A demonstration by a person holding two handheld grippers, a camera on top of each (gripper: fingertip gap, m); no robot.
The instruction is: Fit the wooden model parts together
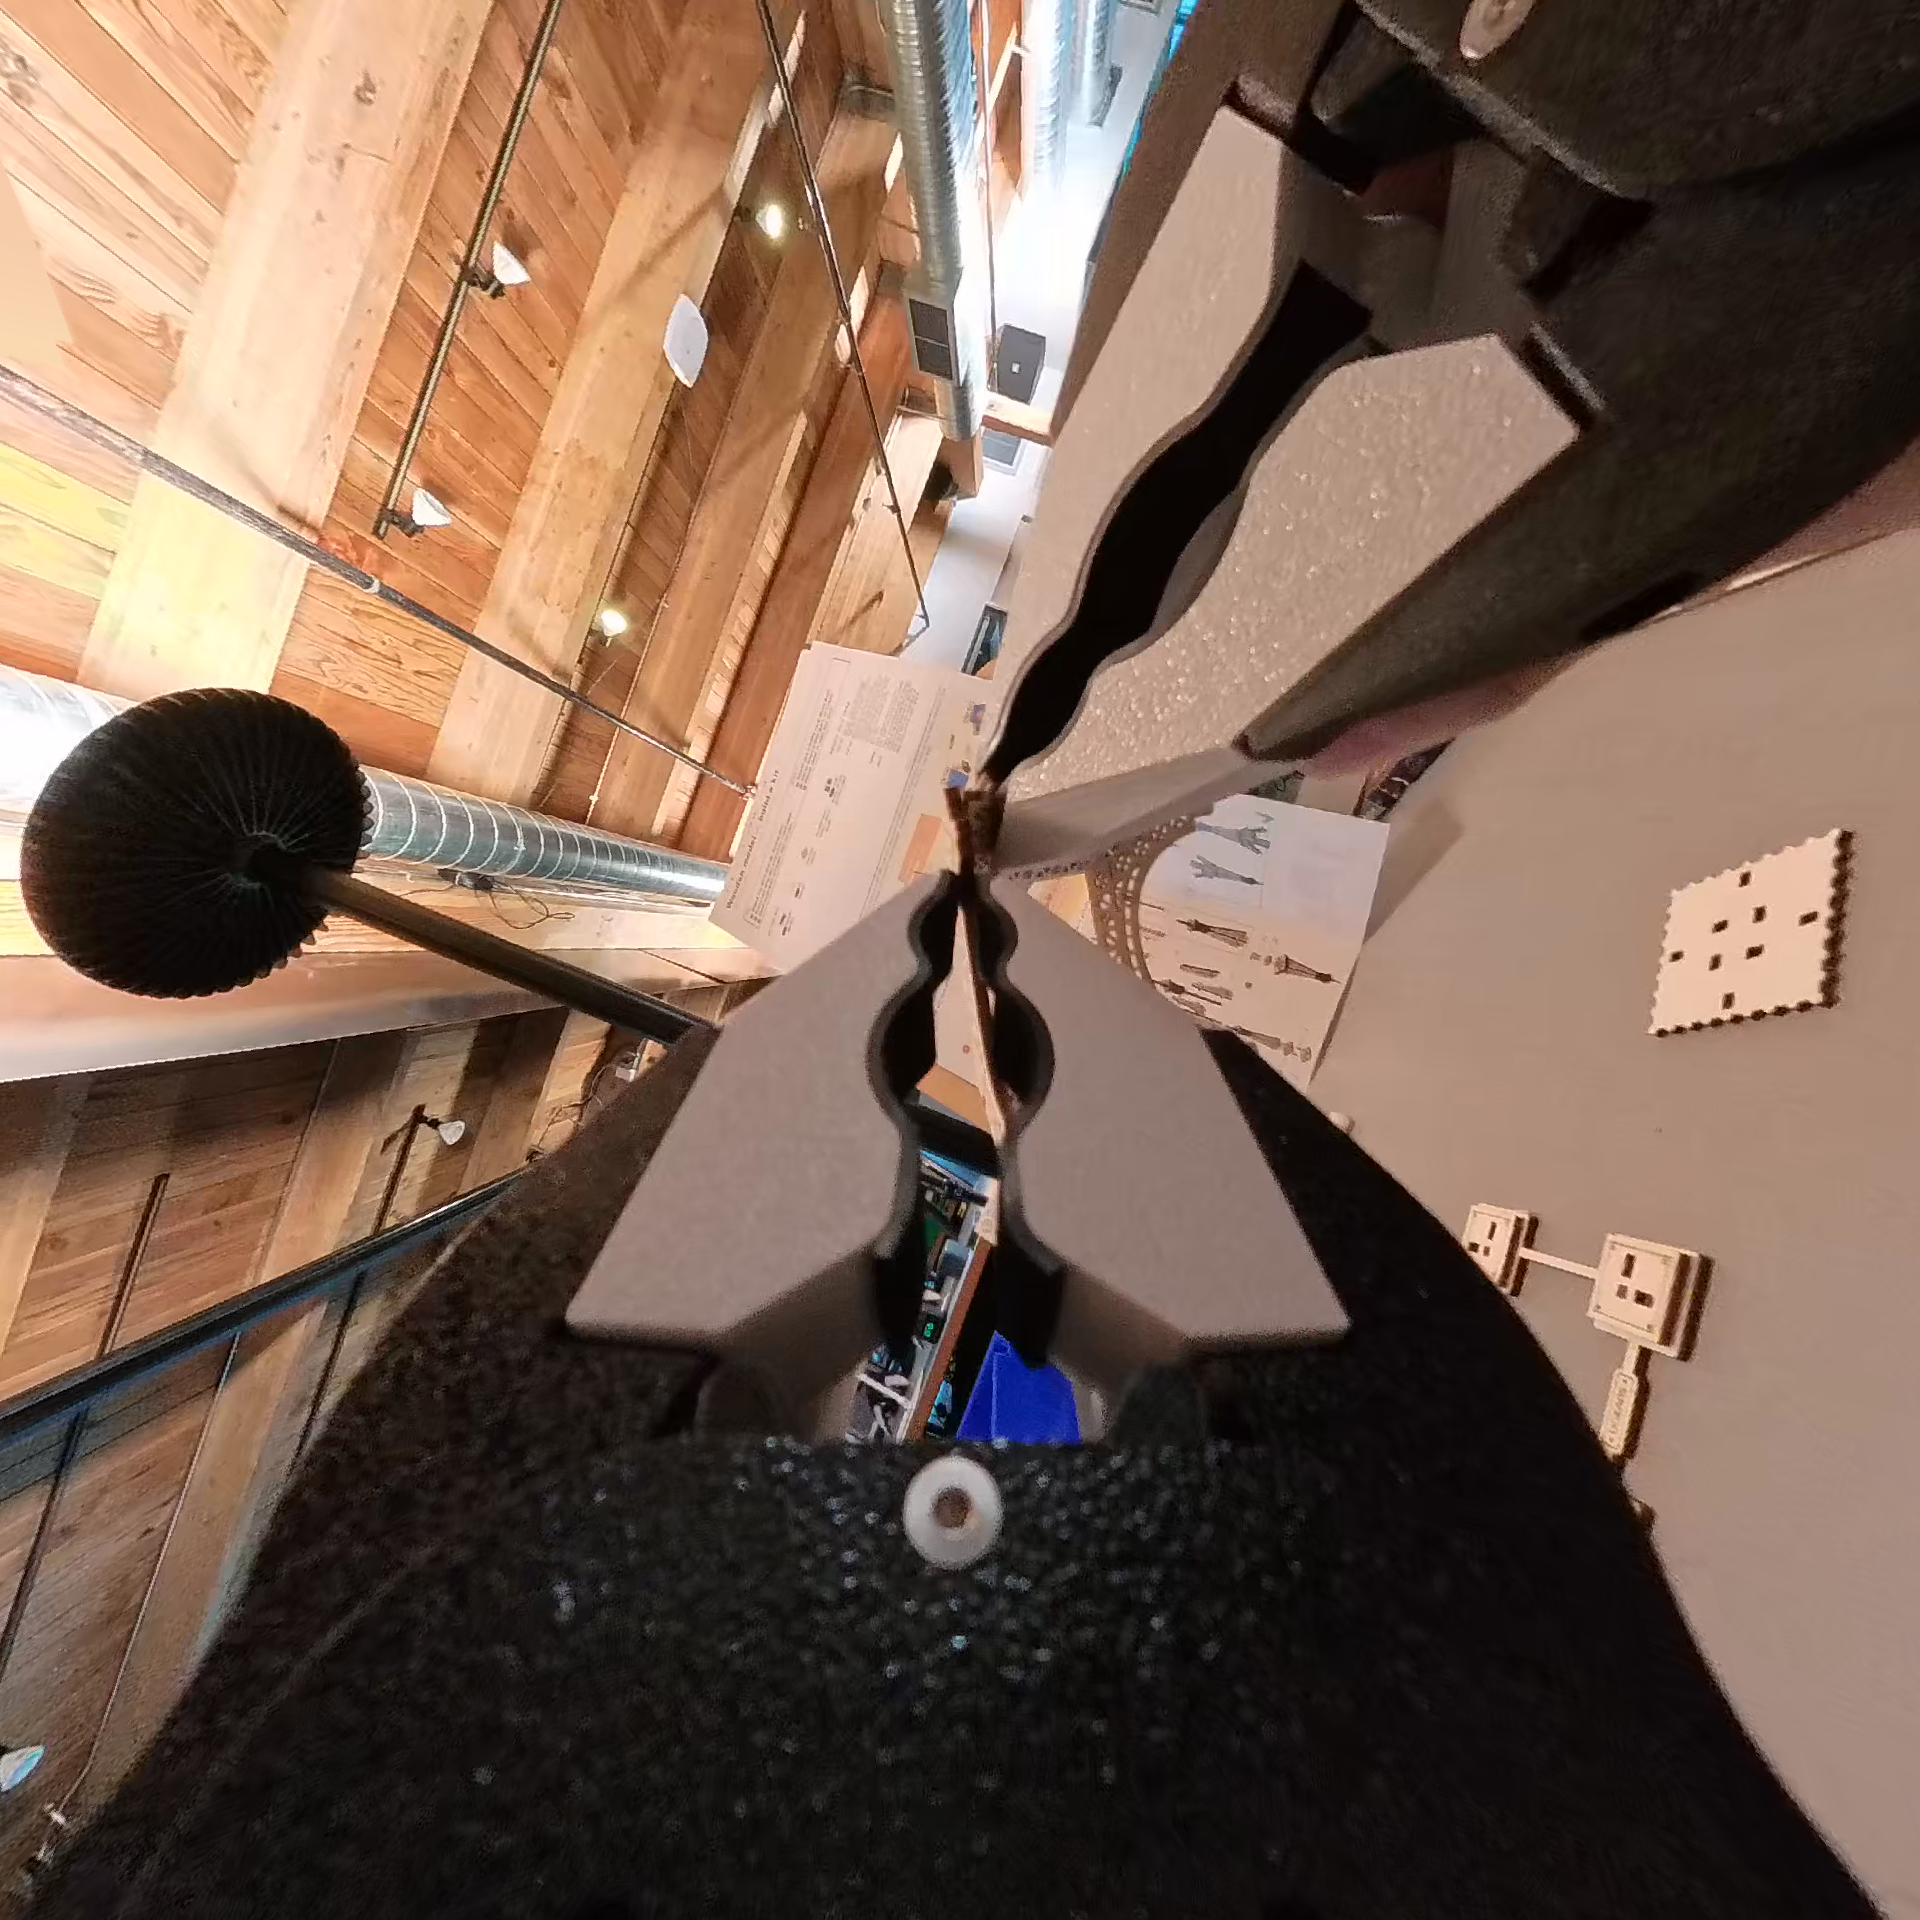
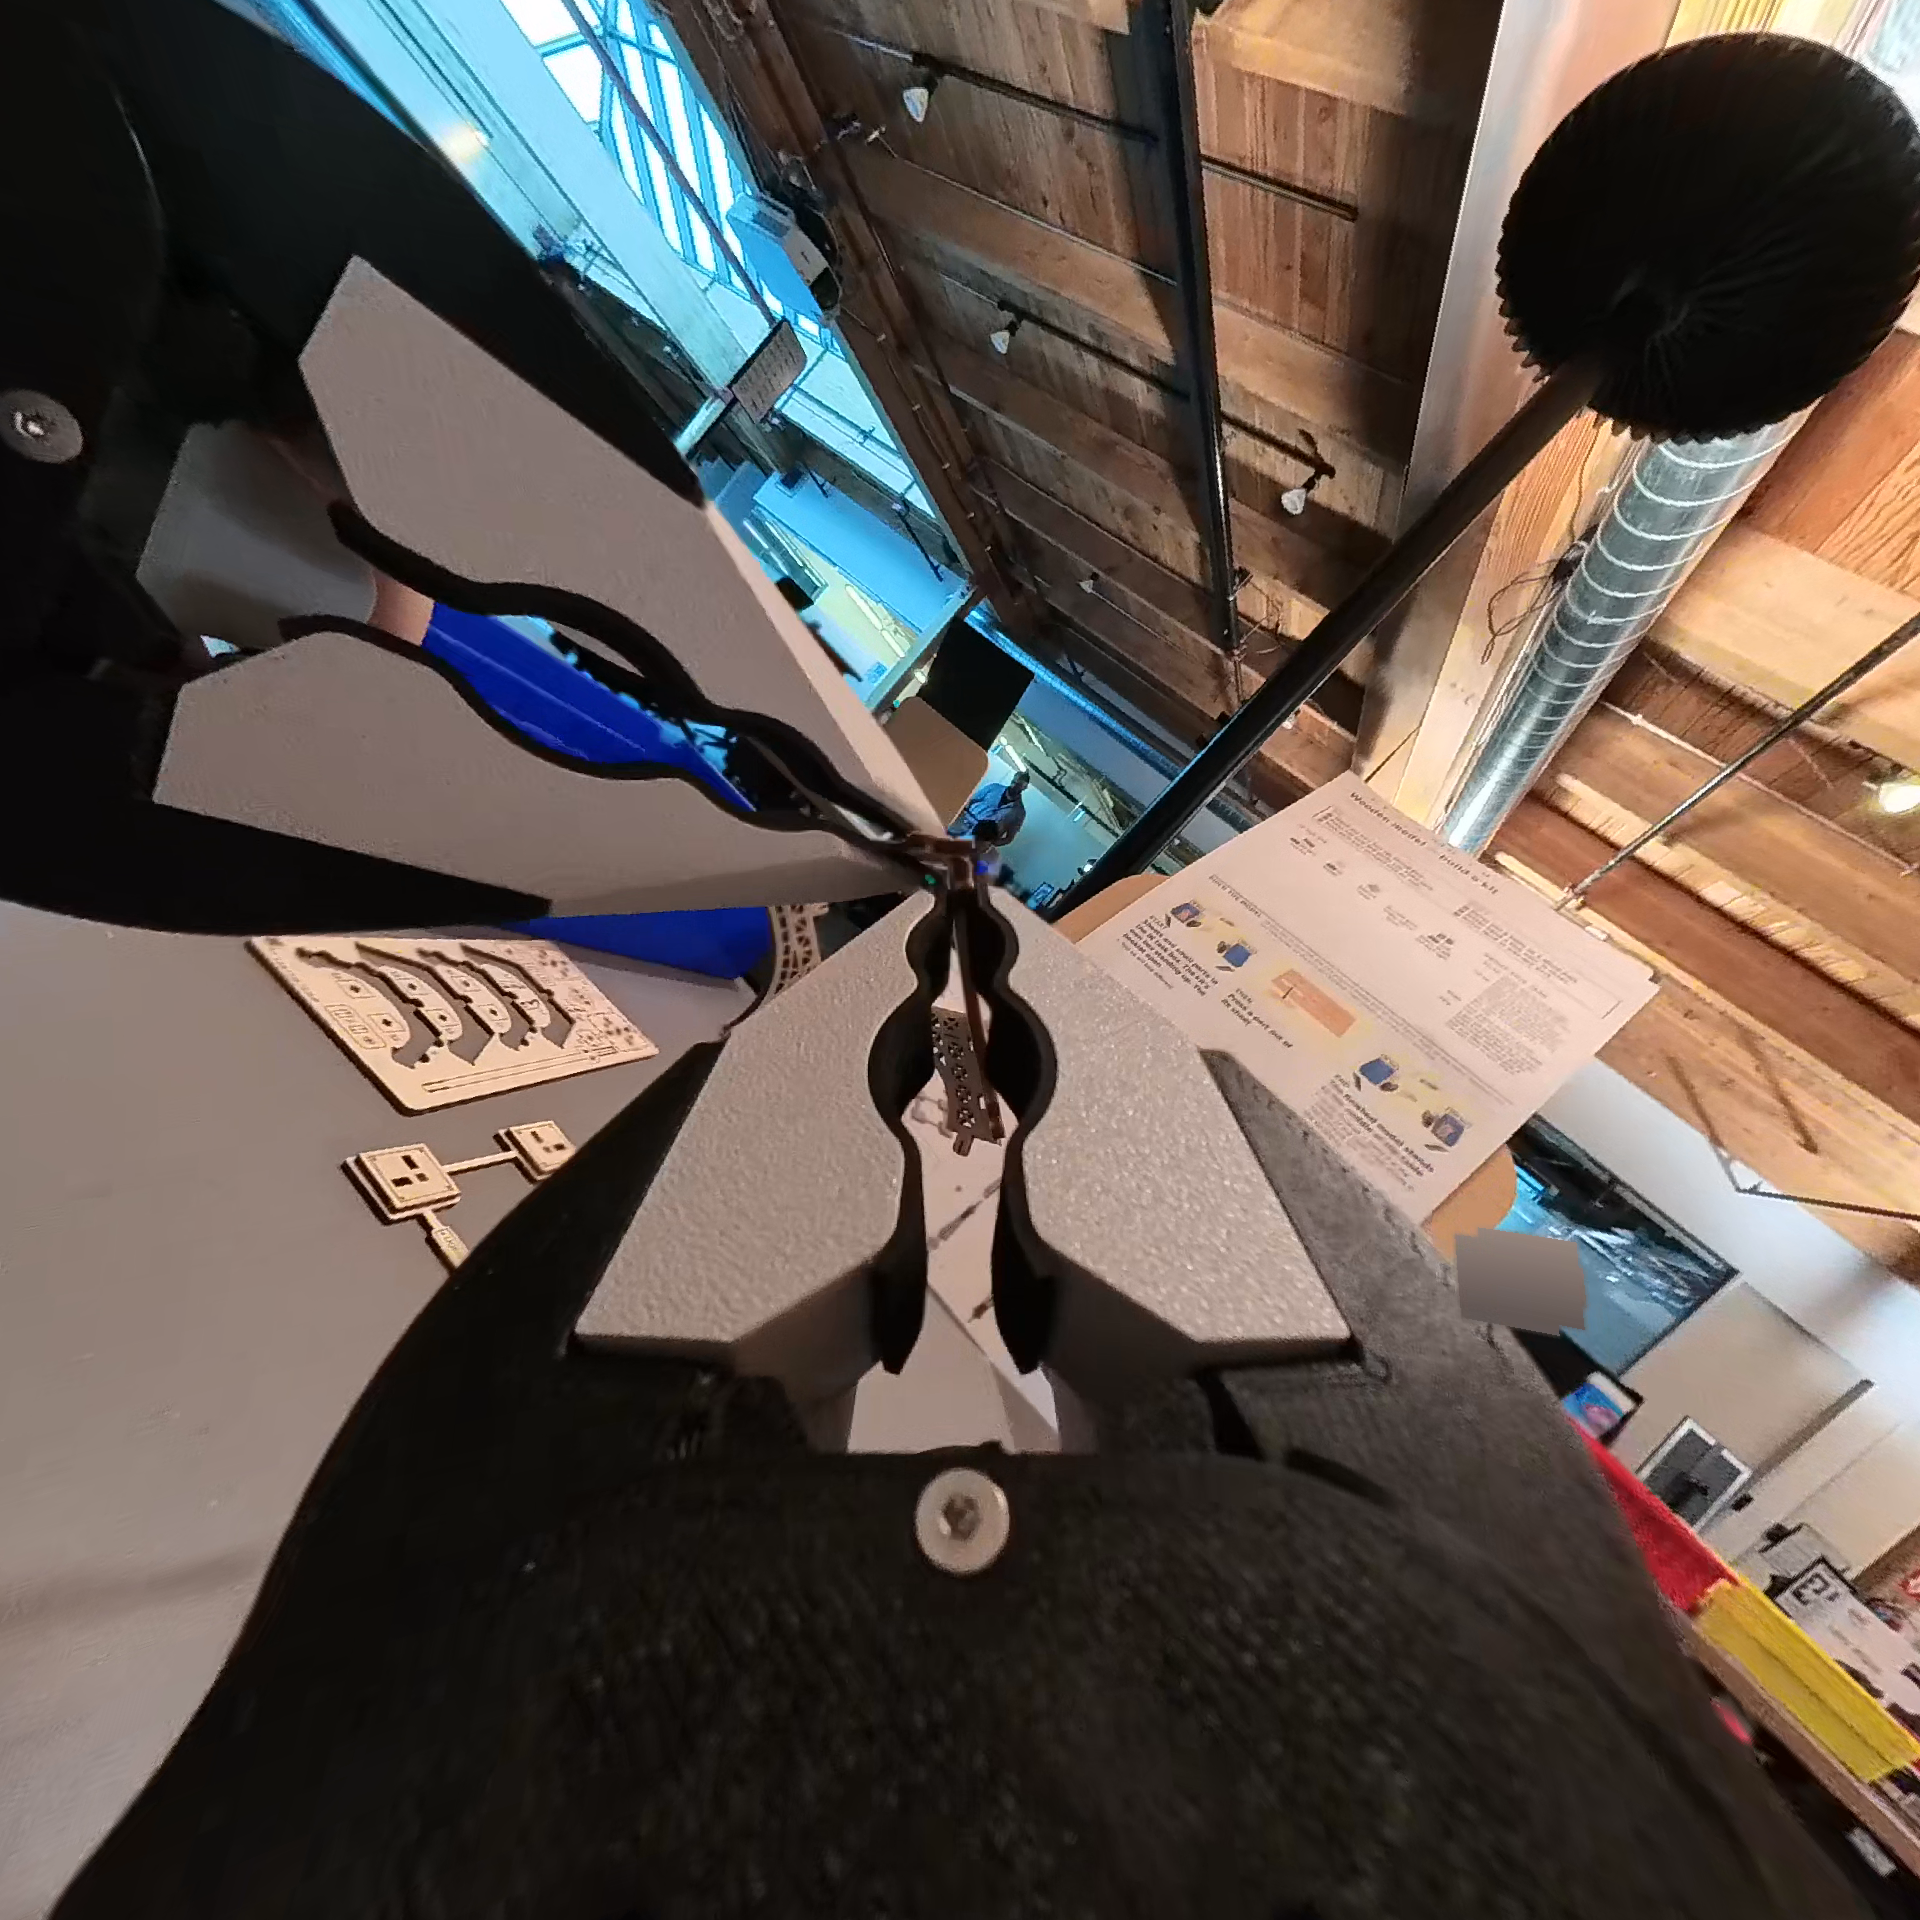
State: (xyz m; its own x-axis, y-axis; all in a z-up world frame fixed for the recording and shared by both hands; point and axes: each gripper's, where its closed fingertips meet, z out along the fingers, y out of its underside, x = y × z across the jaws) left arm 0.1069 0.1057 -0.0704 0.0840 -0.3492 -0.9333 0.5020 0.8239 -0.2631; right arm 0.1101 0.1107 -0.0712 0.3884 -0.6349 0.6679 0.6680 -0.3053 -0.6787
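In the left wrist view my left gripper (image 1: 966, 894) is shut on a thin wooden part (image 1: 987, 1023), seen edge-on between its grey fingers. My right gripper (image 1: 992, 774) comes in from the upper right, its tips almost touching the left's. A small dark wood end (image 1: 971, 821) sits between the two sets of tips. In the right wrist view my right gripper (image 2: 961, 904) is shut on a thin lattice wooden strip (image 2: 958, 1070). The left gripper (image 2: 920, 831) meets it from the upper left. Both are held up above the grey table (image 1: 1714, 1558). How the two parts join is hidden by the fingertips.
On the table lie a square wooden plate with holes (image 1: 1756, 935), linked square pieces (image 1: 1647, 1288), a cut-out sheet (image 2: 457, 1008), a curved lattice piece (image 1: 1127, 904) and a diagram sheet (image 1: 1278, 914). An instruction sheet (image 2: 1371, 987) stands behind. A black round ball on a pole (image 2: 1704, 229) rises nearby. The tips of both grippers are at nearly the same place.
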